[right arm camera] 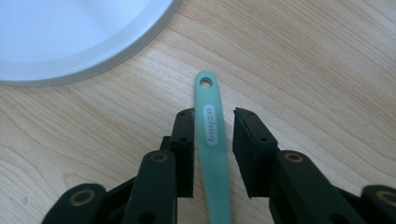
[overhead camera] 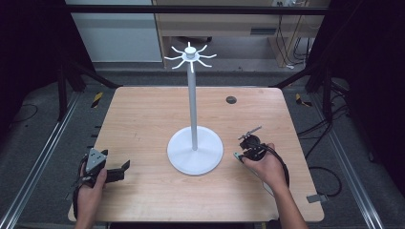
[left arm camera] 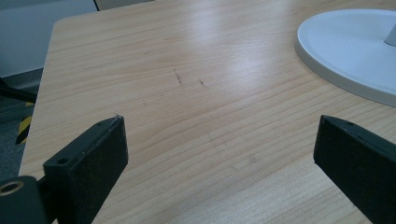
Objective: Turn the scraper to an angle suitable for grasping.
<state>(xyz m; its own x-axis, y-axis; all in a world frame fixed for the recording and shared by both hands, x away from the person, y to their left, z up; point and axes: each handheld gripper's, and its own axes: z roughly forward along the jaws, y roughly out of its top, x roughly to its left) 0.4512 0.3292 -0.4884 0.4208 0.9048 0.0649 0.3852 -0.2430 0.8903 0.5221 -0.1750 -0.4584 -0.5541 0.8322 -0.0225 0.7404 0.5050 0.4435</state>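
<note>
Wooden table: left gripper wide open; right gripper straddles a cut-off green handle, grip unclear.

Even overhead light on the table — dark surroundings; soft glare (pale sheen) in the left gripper view — near jaws slightly blurred.

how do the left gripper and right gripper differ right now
The left gripper has its jaws spread wide with only bare table between them; the right gripper has its jaws drawn close either side of a green handle, with a gap on one side. In the high view the left lies farther from the white stand base. Both have black jaws.
</note>
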